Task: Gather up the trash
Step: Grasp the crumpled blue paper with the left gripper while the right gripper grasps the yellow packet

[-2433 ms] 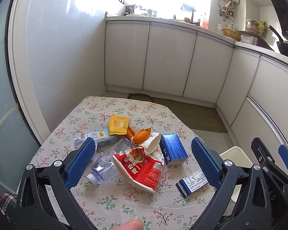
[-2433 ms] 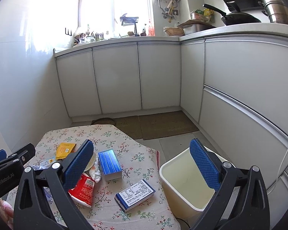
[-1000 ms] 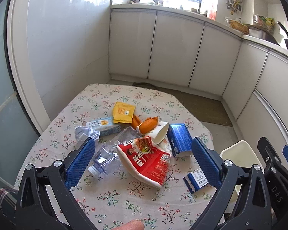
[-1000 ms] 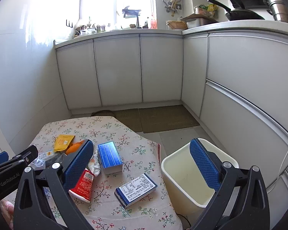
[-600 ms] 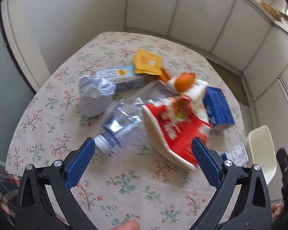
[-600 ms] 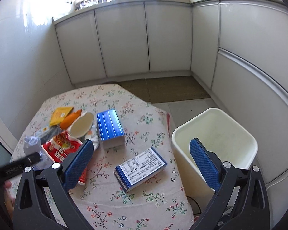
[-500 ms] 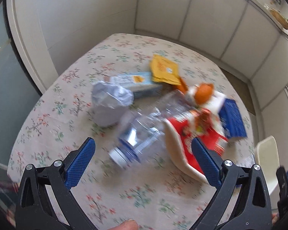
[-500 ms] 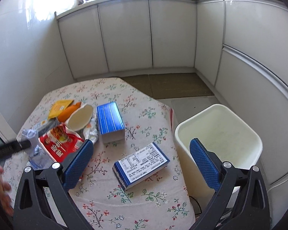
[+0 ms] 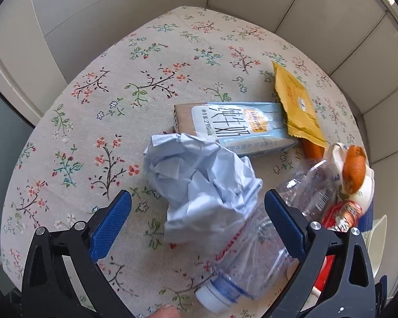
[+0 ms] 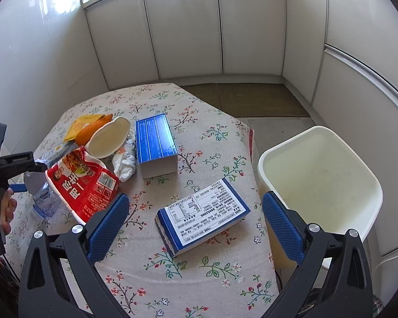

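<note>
Jaws on both grippers spread wide, nothing between the pads. Left gripper (image 9: 197, 218) hangs over the crumpled paper ball (image 9: 199, 182), jaws straddling it with clear gap on each side. Right gripper (image 10: 195, 221) hangs over the near blue-white box (image 10: 203, 216), which lies flat and angled, well apart from the pile.

Largest first:
- surface (image 10: 193, 278): floral cloth, rounded edges. Its far-left part is bare in the left wrist view; the near edge is bare in the right wrist view.
- white bin (image 10: 323, 182): stands on the floor just beside the right edge of the surface, rim below surface level, mouth unobstructed, inside looks empty.
- red instant-noodle bowl (image 10: 83, 185): tipped on its side, touching the clear plastic bottle (image 9: 254, 241).
- bottle: crushed, on its side, cap toward the near edge, partly under the paper ball and passing under the right jaw of the left gripper.
- blue box (image 10: 155, 144): lies flat, mid-surface, open cloth around its far and right sides.
- milk carton (image 9: 236, 127): flat, just behind the paper ball, touching it.
- yellow packet (image 9: 297, 106): overlaps the carton's right end.
- white cup (image 10: 110, 137): on its side, mouth facing the right wrist camera.
- orange peel (image 9: 354, 168): rests against the cup.

A hand (image 10: 6, 209) shows at the left gripper's handle.
</note>
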Demonstrator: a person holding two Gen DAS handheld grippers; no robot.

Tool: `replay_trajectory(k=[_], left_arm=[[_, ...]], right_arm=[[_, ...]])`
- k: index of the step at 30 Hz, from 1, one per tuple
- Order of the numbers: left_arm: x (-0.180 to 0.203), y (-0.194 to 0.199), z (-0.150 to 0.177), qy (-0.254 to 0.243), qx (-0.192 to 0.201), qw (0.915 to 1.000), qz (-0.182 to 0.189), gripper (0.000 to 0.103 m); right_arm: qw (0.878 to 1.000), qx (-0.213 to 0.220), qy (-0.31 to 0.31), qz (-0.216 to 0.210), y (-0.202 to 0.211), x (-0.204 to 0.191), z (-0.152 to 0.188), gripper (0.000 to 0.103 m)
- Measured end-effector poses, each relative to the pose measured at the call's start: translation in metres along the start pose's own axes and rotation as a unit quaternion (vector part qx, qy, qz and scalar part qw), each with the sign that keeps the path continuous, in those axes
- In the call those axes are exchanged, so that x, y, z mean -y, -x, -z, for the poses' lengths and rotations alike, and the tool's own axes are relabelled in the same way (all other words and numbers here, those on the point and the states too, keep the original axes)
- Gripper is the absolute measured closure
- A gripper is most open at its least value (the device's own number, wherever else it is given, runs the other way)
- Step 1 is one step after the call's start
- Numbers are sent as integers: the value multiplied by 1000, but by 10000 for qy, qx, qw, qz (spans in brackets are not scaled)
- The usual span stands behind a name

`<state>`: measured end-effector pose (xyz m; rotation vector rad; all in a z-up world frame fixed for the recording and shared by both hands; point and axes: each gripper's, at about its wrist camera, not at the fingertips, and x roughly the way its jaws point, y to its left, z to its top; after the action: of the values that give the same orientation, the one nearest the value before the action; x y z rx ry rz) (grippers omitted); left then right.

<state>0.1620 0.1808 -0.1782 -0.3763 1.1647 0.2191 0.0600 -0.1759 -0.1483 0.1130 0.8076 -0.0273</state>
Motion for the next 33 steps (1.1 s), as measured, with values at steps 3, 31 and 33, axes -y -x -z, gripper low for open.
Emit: replay_trajectory(k=[3,31,33], left_arm=[[-2,-6,-2,8,-13,10000,25,7],[-37,91,-21,324,1144,9853,1225,34],[-43,91,-23,400,1162,9848,1226,34]], right_arm=[[9999,-36,126,67,-2,-5,2,6],[9722,-2132,440,-868,-180,-232,-177,6],[9722,-2174,548,-678,-199,-248,-175,6]])
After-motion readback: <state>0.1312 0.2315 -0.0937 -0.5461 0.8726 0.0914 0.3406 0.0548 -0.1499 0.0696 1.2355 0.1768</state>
